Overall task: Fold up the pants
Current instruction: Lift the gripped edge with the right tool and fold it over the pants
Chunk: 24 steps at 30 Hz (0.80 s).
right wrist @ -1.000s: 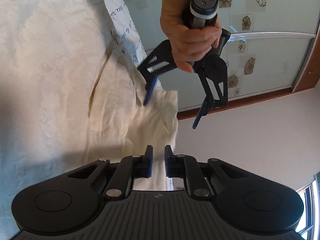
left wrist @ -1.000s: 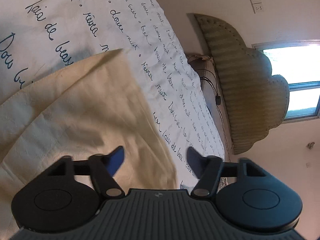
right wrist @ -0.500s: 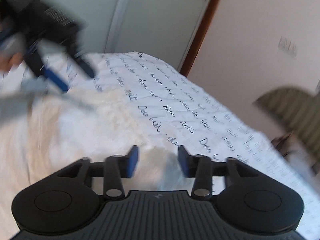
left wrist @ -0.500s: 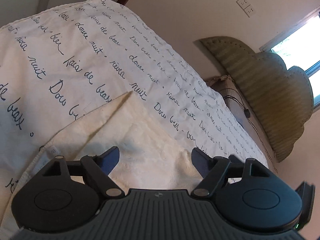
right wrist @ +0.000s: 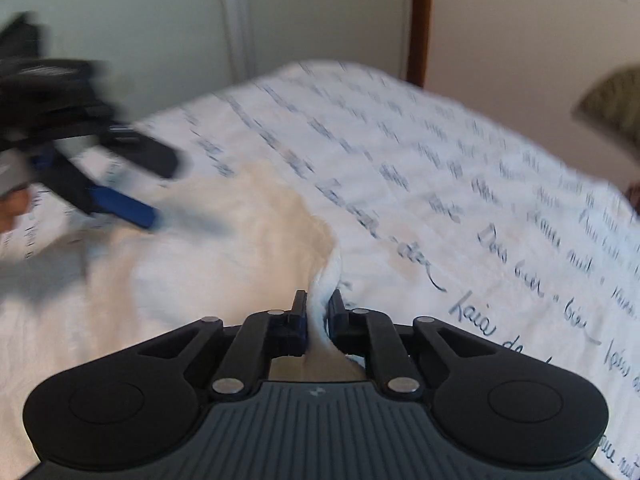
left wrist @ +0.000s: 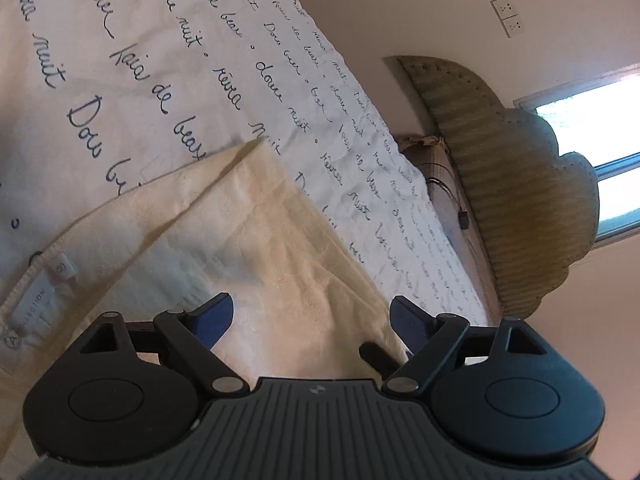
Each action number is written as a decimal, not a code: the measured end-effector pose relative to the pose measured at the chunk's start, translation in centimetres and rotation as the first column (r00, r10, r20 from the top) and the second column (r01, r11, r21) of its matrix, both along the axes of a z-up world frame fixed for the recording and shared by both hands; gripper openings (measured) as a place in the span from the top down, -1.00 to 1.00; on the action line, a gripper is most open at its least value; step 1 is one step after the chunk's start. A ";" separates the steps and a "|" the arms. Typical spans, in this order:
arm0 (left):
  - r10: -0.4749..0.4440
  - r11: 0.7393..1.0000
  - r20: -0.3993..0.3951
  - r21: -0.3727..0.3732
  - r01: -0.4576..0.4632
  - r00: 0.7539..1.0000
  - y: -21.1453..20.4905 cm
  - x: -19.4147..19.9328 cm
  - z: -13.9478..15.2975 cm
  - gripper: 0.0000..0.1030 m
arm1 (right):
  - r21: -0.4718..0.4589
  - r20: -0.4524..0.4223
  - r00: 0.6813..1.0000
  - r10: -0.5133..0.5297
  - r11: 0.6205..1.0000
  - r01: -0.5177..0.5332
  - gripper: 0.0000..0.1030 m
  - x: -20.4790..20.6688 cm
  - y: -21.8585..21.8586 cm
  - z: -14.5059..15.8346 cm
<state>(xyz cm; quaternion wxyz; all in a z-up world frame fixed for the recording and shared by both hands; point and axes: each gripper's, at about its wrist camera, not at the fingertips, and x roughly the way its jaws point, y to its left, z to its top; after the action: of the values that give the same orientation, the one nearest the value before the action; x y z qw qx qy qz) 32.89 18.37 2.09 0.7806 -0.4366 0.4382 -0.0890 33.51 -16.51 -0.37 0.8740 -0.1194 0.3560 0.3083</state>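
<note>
Left gripper (left wrist: pixel 310 322): black ribbed body, silver rivets, blue-padded jaws; right gripper (right wrist: pixel 318 310) seemingly identical, somewhat blurred.

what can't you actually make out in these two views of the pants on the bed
- Left wrist view: the pants run under the left gripper body and off the left edge, so their full outline is hidden.
- Right wrist view: motion blur smears the bedspread lettering; unreadable there.
- Right wrist view: fabric pinched in the right gripper hides which part is held.

Both wrist views look downward, sharing pants (left wrist: pixel 248 240).
</note>
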 end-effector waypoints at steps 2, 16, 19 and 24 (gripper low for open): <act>0.014 0.999 0.024 -0.040 -0.013 1.000 0.1 -0.4 0.2 -0.72 | -0.157 0.198 0.976 0.093 0.986 -0.062 0.82 -5.0 2.0 1.0; 0.011 0.996 0.153 0.088 -0.025 0.988 -0.4 -6.9 1.6 0.88 | -0.533 0.504 0.811 0.298 0.846 0.020 0.73 -18.0 5.5 -3.7; -0.009 0.992 0.198 0.122 -0.015 0.980 -0.6 -8.7 2.3 0.89 | -0.542 0.496 0.831 0.251 0.837 0.071 0.62 -17.8 3.7 -4.3; -0.015 0.987 0.241 0.158 -0.023 0.970 -0.6 -10.6 2.6 0.88 | -0.603 0.483 0.862 0.157 0.773 0.197 0.28 -17.1 -1.2 -5.0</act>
<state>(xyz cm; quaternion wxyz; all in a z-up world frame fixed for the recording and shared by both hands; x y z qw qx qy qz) 22.33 17.80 4.68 0.8607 -0.3596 0.3450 -0.1045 16.44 -17.69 -5.38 0.8469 -0.4796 0.1974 0.1175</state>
